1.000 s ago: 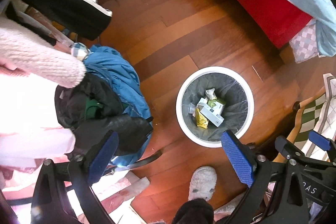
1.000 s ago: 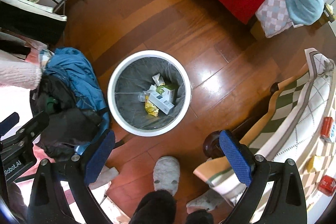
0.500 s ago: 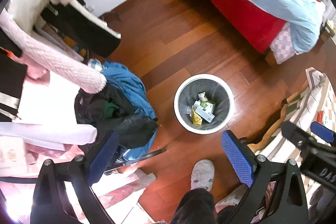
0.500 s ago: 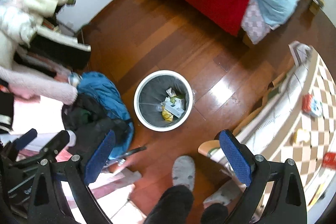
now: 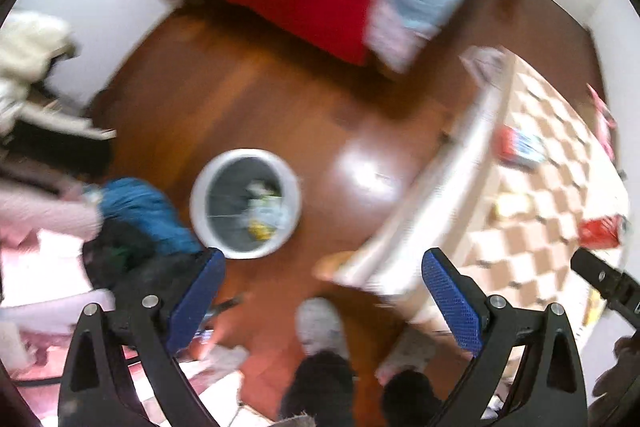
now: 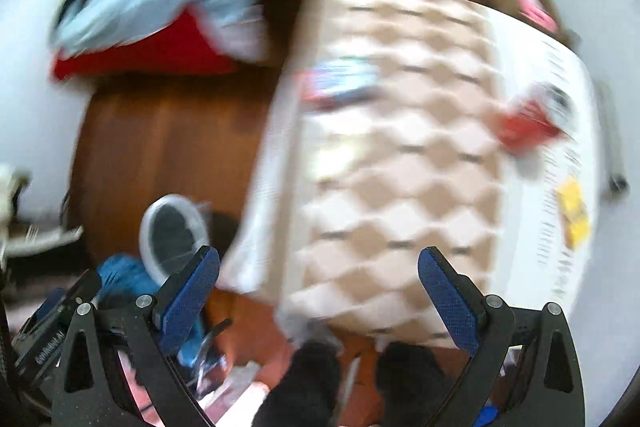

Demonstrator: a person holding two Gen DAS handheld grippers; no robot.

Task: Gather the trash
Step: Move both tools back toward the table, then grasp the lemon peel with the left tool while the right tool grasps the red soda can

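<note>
On the chequered worktop (image 6: 400, 163) I see red wrappers (image 6: 524, 125) and a yellow one (image 6: 576, 215) awaiting collection; I hold left tool (image 5: 320, 293) and right tool (image 6: 318, 287) with jaws spread, empty, ready to grasp. The bin (image 5: 245, 203) stands on the floor, near the worktop's edge for short drops

My gripper pads (image 5: 196, 297) are rough blue rubber on matt black plastic arms. The wood floor (image 5: 280, 99) shines glossy. The bin (image 5: 245, 203) has a smooth white rim. The checked tablecloth (image 6: 400, 147) looks like soft cloth.
</note>
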